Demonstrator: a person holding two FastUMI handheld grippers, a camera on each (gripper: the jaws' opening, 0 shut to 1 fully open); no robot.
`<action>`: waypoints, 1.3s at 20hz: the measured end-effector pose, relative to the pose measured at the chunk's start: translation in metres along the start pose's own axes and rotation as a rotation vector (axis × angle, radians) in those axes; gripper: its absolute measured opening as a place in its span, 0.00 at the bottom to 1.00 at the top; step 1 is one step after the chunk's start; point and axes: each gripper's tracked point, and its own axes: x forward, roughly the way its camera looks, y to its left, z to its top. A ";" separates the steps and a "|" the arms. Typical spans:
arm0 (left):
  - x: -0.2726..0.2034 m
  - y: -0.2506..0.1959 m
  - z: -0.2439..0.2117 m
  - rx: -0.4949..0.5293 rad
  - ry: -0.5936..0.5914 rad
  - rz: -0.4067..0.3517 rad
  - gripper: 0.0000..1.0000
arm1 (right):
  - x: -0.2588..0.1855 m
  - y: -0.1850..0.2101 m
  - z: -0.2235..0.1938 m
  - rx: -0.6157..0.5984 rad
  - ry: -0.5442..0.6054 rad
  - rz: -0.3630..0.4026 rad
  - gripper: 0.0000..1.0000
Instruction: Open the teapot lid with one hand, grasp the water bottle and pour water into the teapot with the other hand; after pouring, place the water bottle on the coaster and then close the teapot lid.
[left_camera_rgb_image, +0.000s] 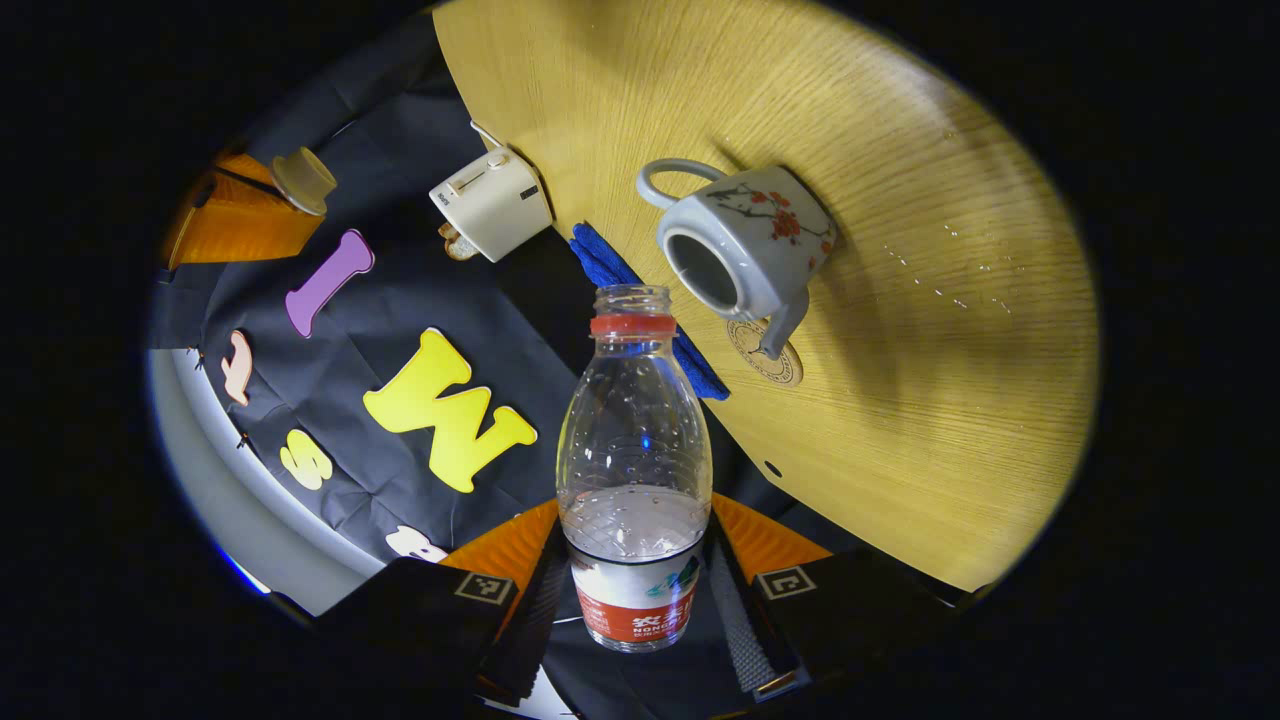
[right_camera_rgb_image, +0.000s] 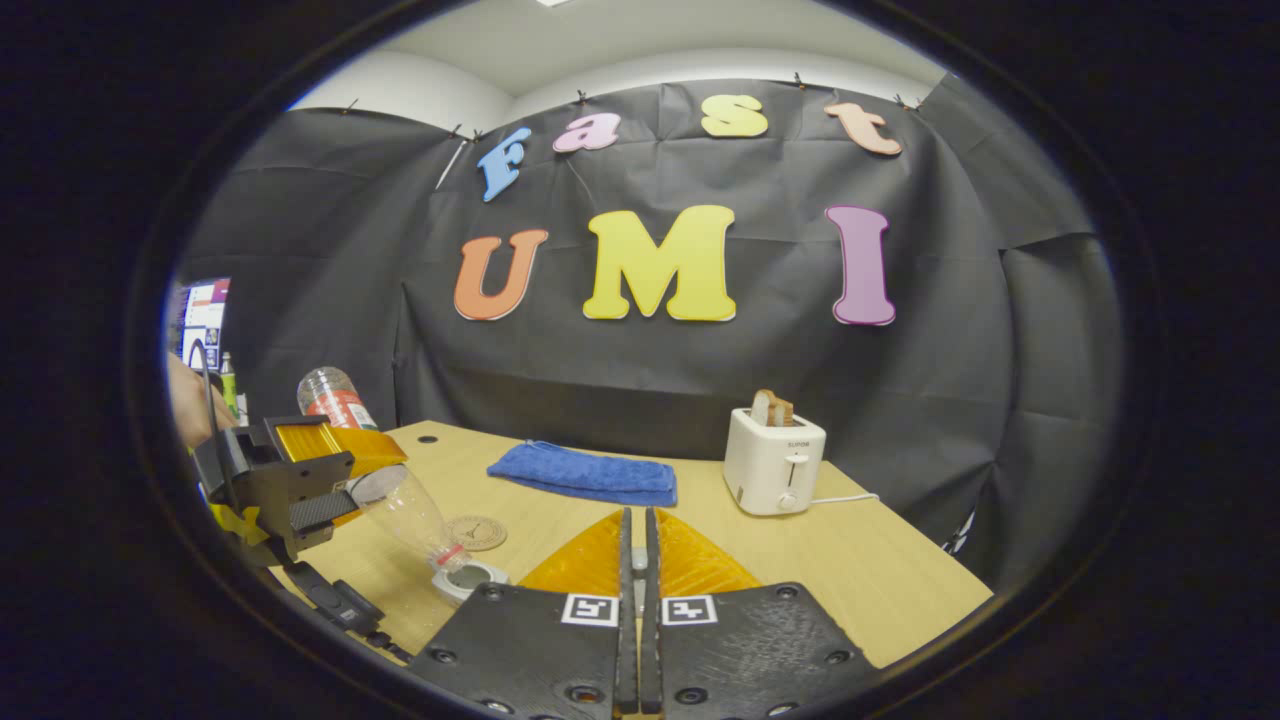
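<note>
My left gripper is shut on the clear water bottle, low on its body by the red label. The bottle is uncapped and some water shows inside. In the right gripper view the left gripper tilts the bottle mouth-down over the teapot. The grey teapot with red blossoms stands open on the wooden table, its spout over the round coaster. The right gripper holds the lid off to the side. My right gripper has its fingers closed together.
A blue towel lies at the back of the table, and a white toaster with bread stands to its right. The coaster sits just behind the teapot. Water drops dot the table. A hand holds the left gripper.
</note>
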 end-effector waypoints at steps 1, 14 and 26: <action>0.000 0.001 0.002 0.002 -0.006 -0.003 0.74 | 0.000 0.000 0.000 0.000 0.001 0.000 0.01; 0.008 -0.022 -0.002 -0.223 -0.029 -0.043 0.73 | 0.003 -0.006 -0.003 -0.009 0.011 -0.016 0.00; 0.000 -0.037 -0.014 -1.102 -0.070 -0.119 0.73 | 0.007 -0.014 -0.008 -0.017 0.021 -0.054 0.01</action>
